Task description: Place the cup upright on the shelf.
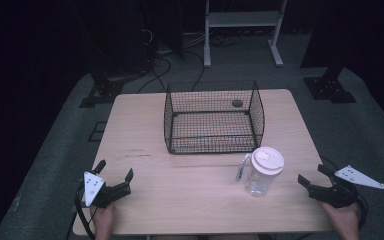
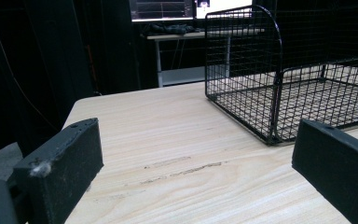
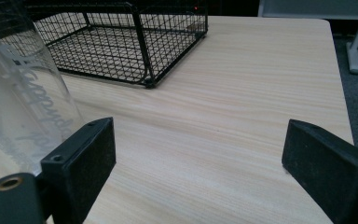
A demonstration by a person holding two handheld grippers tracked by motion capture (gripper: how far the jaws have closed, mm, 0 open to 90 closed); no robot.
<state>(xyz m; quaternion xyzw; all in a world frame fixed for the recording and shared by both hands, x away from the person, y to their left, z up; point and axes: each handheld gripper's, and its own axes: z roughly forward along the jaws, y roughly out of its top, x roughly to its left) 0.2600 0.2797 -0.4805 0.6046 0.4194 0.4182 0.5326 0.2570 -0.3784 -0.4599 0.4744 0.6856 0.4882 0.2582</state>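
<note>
One wire basket [image 1: 213, 118] stood at the middle of the tabletop [image 1: 180, 185] toward its far edge, open on top. Through the mesh only its wire floor and the wood beneath showed; a small dark round thing [image 1: 237, 103] lay near its far right corner, though whether inside or behind could not be told. One clear jug [image 1: 263, 171] with a white lid and a side handle stood upright just off the basket's near right corner, apart from it; nothing showed through its clear wall.

Two grippers sat at the near edge. The left gripper [image 1: 115, 176] rested by the near left corner, jaws spread wide on nothing. The right gripper [image 1: 314, 176] lay at the right edge near the near right corner, jaws likewise spread and holding nothing, the jug close on its left. Bare wood ran between the two grippers and along the basket's left side.
</note>
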